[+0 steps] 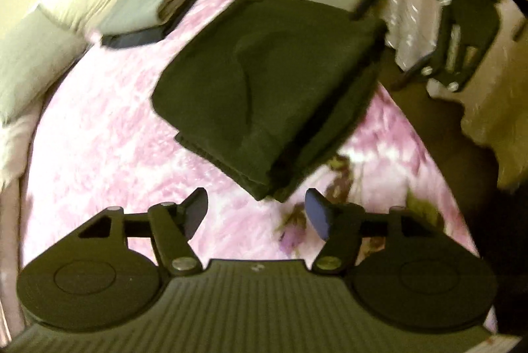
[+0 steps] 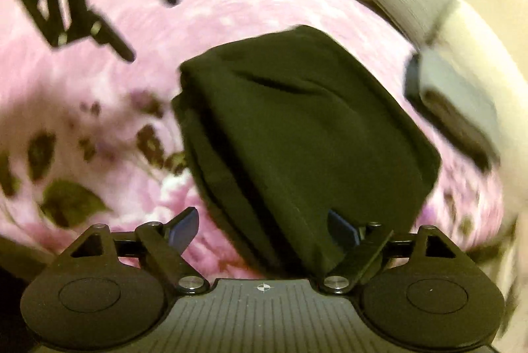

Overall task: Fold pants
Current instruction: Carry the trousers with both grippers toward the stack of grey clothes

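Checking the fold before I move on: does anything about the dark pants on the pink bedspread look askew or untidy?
Mostly tidy. The dark folded pants lie compact on the pink floral bedspread, but lower layers stick out unevenly along one edge and the top shows a wrinkle.

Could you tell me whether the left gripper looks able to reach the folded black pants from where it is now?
Probably yes. The left gripper stands open just short of the near corner of the folded pants, with only bare pink floral bedspread between them. The right gripper is off to the side, not blocking.
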`<state>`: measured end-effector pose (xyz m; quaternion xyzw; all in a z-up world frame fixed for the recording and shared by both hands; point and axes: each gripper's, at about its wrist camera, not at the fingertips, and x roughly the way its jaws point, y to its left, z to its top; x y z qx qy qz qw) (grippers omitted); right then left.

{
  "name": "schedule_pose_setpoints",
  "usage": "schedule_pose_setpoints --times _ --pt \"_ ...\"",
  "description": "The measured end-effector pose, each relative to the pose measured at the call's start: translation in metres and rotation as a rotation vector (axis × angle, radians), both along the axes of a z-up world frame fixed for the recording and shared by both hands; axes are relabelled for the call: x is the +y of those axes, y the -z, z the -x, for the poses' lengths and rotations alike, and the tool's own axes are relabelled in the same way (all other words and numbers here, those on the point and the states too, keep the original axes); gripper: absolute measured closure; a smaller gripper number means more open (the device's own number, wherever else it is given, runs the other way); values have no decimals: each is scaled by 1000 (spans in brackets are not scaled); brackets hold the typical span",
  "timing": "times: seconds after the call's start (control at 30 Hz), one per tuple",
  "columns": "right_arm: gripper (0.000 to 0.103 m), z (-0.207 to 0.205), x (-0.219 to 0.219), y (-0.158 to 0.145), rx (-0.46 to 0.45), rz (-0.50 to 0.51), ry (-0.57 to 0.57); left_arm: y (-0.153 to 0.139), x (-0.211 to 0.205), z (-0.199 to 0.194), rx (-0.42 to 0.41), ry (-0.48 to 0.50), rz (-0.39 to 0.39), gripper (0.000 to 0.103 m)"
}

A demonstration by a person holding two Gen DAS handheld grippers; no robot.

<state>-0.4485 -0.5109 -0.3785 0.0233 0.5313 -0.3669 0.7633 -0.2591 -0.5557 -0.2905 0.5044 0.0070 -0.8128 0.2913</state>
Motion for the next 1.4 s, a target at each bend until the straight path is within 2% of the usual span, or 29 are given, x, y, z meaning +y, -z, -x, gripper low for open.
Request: schedule_pose_setpoints --times 0.07,0.13,0.17,0.23,0.27,0.33,0.4,0.5,0.67,0.87,0.97,1.03,1.1,1.13,1.17,1.2,1.27,1.4 --pt "21 -13 1 21 66 39 -58 8 6 4 -14 32 27 36" --pt "21 -20 -1 43 146 70 -119 15 12 9 -17 53 58 28" --pt "21 -22 -3 57 198 80 -158 20 15 11 -20 63 77 21" --pt "19 -22 -2 74 267 116 -230 32 17 17 -27 82 105 16" --pt "20 -17 -3 75 252 135 -255 37 17 21 -36 93 117 15" --pt "27 -8 -10 71 218 140 -255 47 19 28 -70 121 144 15" --pt "42 -1 -17 61 178 104 -258 55 20 37 -94 140 169 14" --pt "57 7 -32 37 114 27 -246 60 21 53 -140 179 233 10" --pt "59 16 -65 -2 27 -62 -227 69 16 76 -236 246 386 9" --pt "59 24 -74 -28 -7 -102 -259 84 -1 90 -331 245 425 11" --pt "59 27 -73 -31 -19 -104 -265 85 -10 94 -382 240 415 20" --pt "59 29 -71 -31 -30 -105 -262 83 -13 95 -395 253 387 26" --pt "57 30 -71 -28 -42 -96 -257 77 -17 94 -394 250 344 39" --pt "55 32 -67 -30 -51 -87 -250 73 -20 94 -390 246 323 41" --pt "45 35 -64 -31 -60 -78 -236 68 -24 93 -384 242 301 44" --pt "31 40 -60 -34 -72 -61 -211 64 -28 91 -382 241 277 46" --pt "19 53 -47 -39 -88 -3 -163 53 -38 90 -367 232 224 48" --pt "14 69 -27 -35 -5 71 -161 29 -64 90 -330 217 115 49"
